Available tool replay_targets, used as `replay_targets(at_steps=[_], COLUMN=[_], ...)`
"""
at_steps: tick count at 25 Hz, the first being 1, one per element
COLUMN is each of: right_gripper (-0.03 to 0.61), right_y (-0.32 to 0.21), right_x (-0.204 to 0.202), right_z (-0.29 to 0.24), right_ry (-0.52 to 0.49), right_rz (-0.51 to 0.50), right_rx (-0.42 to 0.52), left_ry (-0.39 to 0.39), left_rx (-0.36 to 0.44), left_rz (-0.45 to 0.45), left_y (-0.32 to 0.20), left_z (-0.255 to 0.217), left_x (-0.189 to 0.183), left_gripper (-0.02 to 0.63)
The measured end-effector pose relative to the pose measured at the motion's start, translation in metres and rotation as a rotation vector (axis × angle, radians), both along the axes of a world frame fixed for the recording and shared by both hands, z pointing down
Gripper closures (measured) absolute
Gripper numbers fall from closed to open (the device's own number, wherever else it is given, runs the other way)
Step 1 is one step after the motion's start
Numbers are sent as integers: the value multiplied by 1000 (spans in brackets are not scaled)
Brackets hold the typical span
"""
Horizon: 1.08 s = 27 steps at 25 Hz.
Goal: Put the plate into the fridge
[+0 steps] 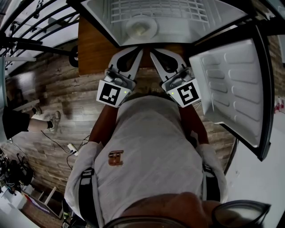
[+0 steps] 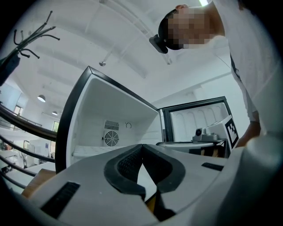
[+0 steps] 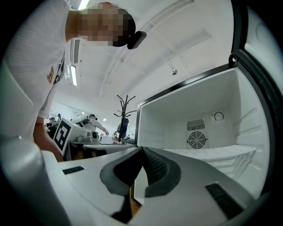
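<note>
A white plate (image 1: 141, 27) lies on the white wire shelf (image 1: 178, 11) inside the open fridge (image 1: 107, 22), at the top of the head view. Both grippers hover just in front of the fridge, below the plate and apart from it. My left gripper (image 1: 140, 50) is shut, its tips touching with nothing between them. My right gripper (image 1: 152, 53) is also shut and empty. In the left gripper view the shut left gripper (image 2: 142, 146) points at the fridge's back wall fan (image 2: 111, 138). In the right gripper view the right gripper (image 3: 142, 149) faces the same fan (image 3: 196, 140). Neither gripper view shows the plate.
The fridge door (image 1: 234, 84) stands swung open at the right. A brown wooden surface (image 1: 93, 46) lies to the left under the fridge. Wooden plank floor (image 1: 67, 102) spreads to the left, with a cable and plug (image 1: 71, 147). Another person's legs (image 1: 40, 120) stand at far left.
</note>
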State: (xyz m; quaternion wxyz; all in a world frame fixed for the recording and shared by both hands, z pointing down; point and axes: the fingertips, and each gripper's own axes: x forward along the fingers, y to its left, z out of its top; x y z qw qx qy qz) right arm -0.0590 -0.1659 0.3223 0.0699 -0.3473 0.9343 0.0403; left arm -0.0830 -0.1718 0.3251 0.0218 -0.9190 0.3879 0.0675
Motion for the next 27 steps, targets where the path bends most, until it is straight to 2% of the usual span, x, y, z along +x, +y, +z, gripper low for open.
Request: replay_targets(at_steps=[27], right_gripper=[546], right_y=[1], right_x=[10], right_z=[4], right_ry=[12], right_rz=[-3], right_rx=[-7], left_ry=[0], left_rx=[6], left_rz=[-1], left_y=[2], left_z=[-3], left_x=[9], left_gripper=[595])
